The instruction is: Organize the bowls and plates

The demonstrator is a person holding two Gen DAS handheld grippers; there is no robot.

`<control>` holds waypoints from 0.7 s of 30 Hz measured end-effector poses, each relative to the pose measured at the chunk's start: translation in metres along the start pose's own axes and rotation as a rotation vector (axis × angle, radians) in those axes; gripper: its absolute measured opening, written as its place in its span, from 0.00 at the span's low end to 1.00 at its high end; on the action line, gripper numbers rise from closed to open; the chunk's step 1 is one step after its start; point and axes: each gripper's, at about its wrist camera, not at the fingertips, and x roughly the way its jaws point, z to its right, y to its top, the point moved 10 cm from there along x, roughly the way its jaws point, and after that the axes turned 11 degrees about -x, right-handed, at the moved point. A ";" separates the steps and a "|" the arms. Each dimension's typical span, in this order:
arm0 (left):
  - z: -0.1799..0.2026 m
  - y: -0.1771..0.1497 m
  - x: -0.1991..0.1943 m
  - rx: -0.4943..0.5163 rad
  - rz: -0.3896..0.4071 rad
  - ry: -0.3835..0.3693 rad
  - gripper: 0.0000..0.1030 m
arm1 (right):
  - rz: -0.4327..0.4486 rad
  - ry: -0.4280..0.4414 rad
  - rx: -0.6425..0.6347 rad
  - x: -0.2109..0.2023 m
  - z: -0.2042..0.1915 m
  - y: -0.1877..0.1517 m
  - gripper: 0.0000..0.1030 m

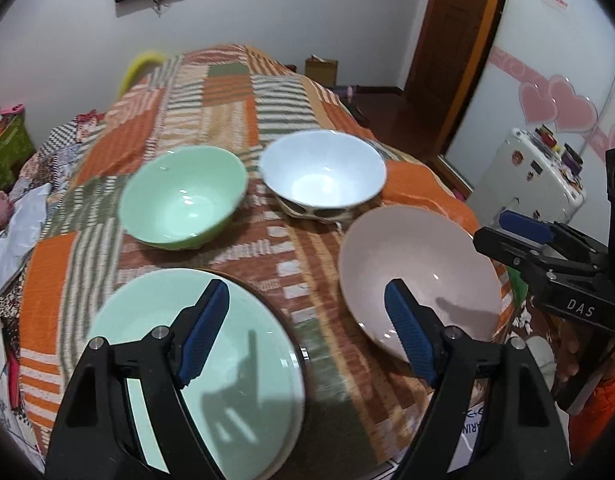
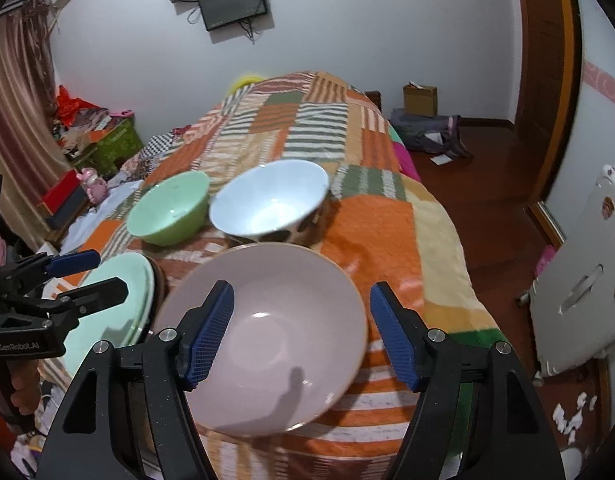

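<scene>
Your right claw [image 2: 301,334] hangs released, jaws straddling the pink bowl [image 2: 263,336] on the bed [image 2: 383,232]; your left claw [image 1: 307,336] is spread too, above the green plate [image 1: 211,364]. The green bowl [image 2: 169,214] and white bowl [image 2: 269,202] sit just beyond, touching neither claw.

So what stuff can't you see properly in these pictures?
- Green plate: the left wrist view's bottom edge and the left gripper cut off its near part. A dark rim peeks from beneath; what it is, I cannot tell.
- White bowl: its dark outside pattern is blurred in the right wrist view.
- Pink bowl: the right gripper fingers hide its near rim.
- Wall screens: dark, nothing readable.
</scene>
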 end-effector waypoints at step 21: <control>0.030 -0.031 0.062 0.003 -0.174 -0.067 0.37 | -0.121 0.099 0.081 0.027 0.008 -0.045 0.32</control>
